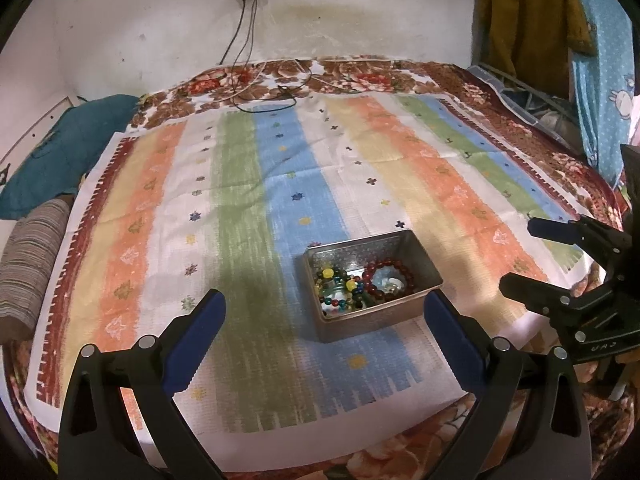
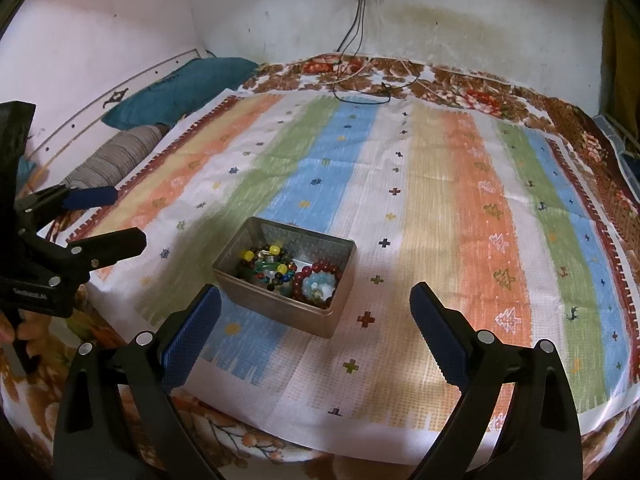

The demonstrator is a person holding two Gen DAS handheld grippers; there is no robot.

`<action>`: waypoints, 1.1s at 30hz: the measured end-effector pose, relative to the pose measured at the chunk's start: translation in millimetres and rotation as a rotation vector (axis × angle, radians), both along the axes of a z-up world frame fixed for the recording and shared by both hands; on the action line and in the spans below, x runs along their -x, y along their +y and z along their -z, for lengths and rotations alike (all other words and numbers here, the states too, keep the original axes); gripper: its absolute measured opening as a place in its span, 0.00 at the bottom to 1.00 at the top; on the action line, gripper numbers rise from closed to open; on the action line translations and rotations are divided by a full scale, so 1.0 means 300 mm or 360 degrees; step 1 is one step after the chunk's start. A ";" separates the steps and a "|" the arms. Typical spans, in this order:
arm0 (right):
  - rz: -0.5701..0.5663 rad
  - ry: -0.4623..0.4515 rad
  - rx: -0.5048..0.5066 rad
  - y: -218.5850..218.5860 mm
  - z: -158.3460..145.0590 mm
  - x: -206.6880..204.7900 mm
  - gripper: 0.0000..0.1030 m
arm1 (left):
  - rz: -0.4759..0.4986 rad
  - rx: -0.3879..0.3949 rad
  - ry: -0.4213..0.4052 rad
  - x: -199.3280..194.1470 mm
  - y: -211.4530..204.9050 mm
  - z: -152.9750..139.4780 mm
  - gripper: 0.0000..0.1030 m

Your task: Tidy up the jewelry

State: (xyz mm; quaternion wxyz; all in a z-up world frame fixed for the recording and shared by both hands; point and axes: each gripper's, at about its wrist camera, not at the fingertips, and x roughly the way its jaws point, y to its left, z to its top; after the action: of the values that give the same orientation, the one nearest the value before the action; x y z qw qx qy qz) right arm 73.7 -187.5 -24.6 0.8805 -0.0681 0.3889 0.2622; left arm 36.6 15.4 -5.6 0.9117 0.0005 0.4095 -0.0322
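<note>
Apparently near the end: bracelets (image 2: pixel 318 282) all piled inside the metal tin (image 2: pixel 280 312), none visible loose on the striped cloth (image 2: pixel 440 200) over the bed. Possibly only sorting within the tin or closing it left; no lid in view. Left gripper (image 1: pixel 326 316) spread wide, empty, tin sitting just ahead between its fingers. Right gripper (image 2: pixel 316 312) likewise wide apart, empty, tin just ahead, toward its left finger.
</note>
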 end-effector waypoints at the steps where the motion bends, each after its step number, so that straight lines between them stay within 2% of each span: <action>1: 0.0001 -0.0002 -0.0001 0.003 0.000 -0.001 0.93 | 0.0003 0.0001 0.0000 0.000 0.000 0.000 0.94; 33: 0.0027 0.0015 0.0003 -0.002 0.021 -0.024 0.93 | 0.0040 0.0024 -0.0016 0.013 -0.012 -0.011 0.94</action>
State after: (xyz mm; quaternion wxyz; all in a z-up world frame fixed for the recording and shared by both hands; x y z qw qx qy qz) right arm 80.9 -188.1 -30.8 0.8808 -0.0643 0.3939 0.2548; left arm 32.6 11.7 -2.2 0.9133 -0.0011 0.4047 -0.0467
